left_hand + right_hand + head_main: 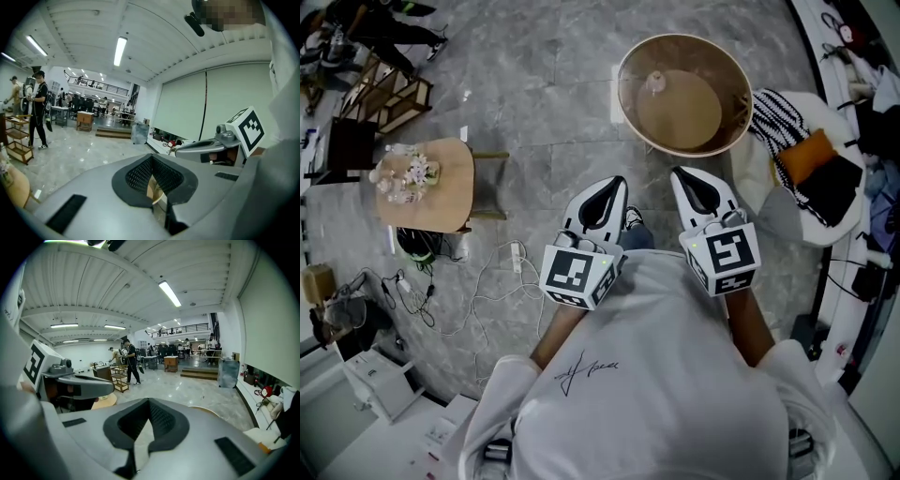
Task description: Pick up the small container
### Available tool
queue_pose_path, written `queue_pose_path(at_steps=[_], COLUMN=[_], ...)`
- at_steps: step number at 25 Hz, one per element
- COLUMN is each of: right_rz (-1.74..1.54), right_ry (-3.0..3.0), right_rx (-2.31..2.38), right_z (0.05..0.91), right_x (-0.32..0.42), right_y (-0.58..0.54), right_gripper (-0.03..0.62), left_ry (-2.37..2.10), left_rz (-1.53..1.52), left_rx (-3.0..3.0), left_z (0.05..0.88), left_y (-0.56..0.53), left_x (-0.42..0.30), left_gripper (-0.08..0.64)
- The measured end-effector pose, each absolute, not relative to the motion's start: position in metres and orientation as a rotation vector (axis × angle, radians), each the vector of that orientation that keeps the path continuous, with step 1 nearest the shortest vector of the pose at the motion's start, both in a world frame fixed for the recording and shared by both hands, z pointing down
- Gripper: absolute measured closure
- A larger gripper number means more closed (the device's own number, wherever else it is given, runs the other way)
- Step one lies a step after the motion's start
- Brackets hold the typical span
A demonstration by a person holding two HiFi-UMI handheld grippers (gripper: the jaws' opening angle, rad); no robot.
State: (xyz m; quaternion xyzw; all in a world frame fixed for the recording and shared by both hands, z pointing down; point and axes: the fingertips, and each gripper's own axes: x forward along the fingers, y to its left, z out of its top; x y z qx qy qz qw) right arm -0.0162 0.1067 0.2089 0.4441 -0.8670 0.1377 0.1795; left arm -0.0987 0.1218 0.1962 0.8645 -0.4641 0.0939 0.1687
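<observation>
From the head view, I have the left tool point(609, 192) and the right tool point(692, 187) side by side, close to my white shirt point(656, 375). Both point toward a round wooden bench point(698, 117) on the grey floor point(534, 75). The small container point(654, 82), clear, stands on the bench near its far left rim, well apart from both tools.

In the left gripper view, the left tool's jaws are together with nothing clamped, and a tan sliver shows through their notch.

In the right gripper view, the right tool's jaws are together too, empty.
</observation>
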Motion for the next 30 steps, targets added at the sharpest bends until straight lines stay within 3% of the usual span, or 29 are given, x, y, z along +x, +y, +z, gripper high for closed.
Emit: queue_pose_path(at_steps=[14, 30], right_rz=[0.4, 0.447], right_ry=[-2.499, -2.52], right_rx=[1.214, 1.242], right_z=[0.208, 0.205], right_x=[-0.059, -0.042], right_y=[0.076, 0.08], right_gripper=[0.58, 0.58], left_ry=[-1.226, -1.135], left_rz=[0.227, 0.036], left_rx=[2.504, 2.336], left_z=[0.21, 0.211], left_y=[0.084, 0.092], left_x=[-0.131, -0.158], left_gripper=[0.545, 0.545])
